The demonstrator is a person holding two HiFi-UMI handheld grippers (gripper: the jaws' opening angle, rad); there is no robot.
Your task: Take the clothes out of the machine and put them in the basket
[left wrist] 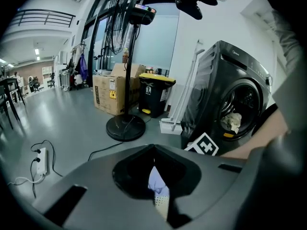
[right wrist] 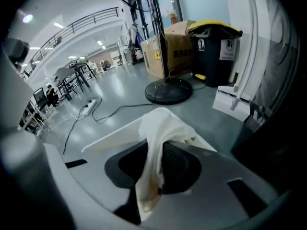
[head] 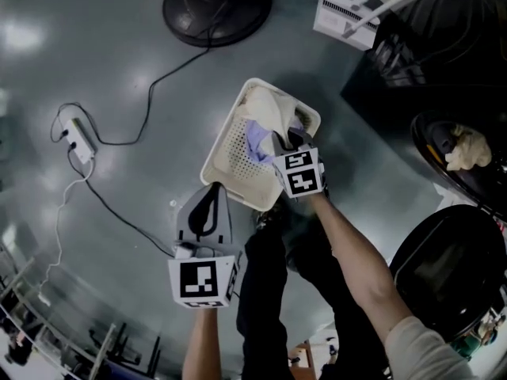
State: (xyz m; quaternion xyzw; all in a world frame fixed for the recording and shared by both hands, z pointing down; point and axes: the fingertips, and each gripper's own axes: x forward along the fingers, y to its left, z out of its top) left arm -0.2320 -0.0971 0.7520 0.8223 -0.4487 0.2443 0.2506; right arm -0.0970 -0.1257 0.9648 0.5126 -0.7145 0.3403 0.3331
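Note:
A white perforated basket [head: 230,161] stands on the grey floor and holds a lavender cloth [head: 257,142] and a cream cloth [head: 269,108]. My right gripper [head: 287,139] hangs over the basket's near right corner, shut on the cream cloth [right wrist: 160,123], which drapes from its jaws [right wrist: 157,145] over the basket rim. My left gripper [head: 215,188] hovers just in front of the basket, shut and empty [left wrist: 154,150]; the lavender cloth [left wrist: 157,182] shows through its gap. The dark washing machine [head: 444,133] stands at the right, with another cream cloth [head: 467,147] in its drum.
The machine's round door [head: 447,271] hangs open at the lower right. A fan's round base [head: 216,6] stands beyond the basket, and a power strip [head: 79,137] with cables lies at the left. A cardboard box [left wrist: 112,92] and a yellow-lidded bin [left wrist: 156,95] stand farther off. The person's legs [head: 265,291] are below.

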